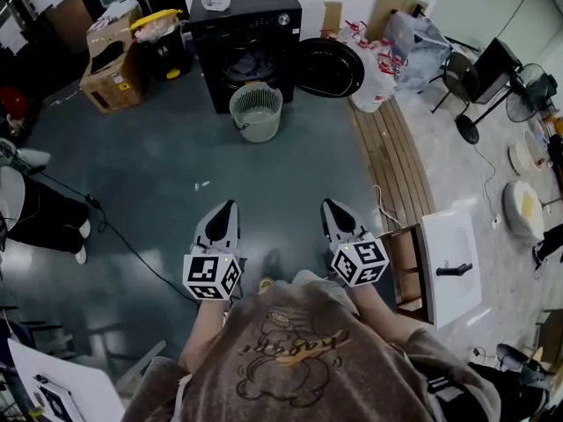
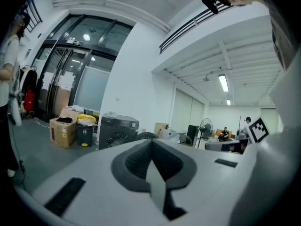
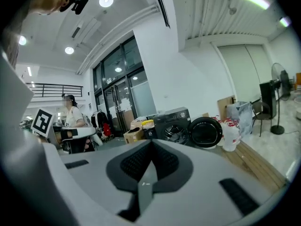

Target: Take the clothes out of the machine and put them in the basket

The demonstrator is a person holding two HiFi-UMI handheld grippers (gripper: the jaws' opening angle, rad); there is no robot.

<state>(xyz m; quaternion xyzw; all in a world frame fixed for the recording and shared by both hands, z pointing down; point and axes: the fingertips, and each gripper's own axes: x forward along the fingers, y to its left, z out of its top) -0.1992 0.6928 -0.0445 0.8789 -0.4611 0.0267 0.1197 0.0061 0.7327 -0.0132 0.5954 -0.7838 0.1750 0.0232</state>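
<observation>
Because the machine (image 1: 251, 38), basket (image 1: 256, 111) ready before it, stands well off, left gripper (image 1: 225, 213) and right gripper (image 1: 333, 211) hang pressed together, empty.

The left claw (image 2: 151, 144) is seen filling the lower frame, its jaws closed together with nothing between them. Beyond its tip, left of centre, a dark washing machine (image 2: 118, 130) is shown, with a bin (image 2: 86, 132) and a cardboard box (image 2: 63, 130) at its left.
</observation>
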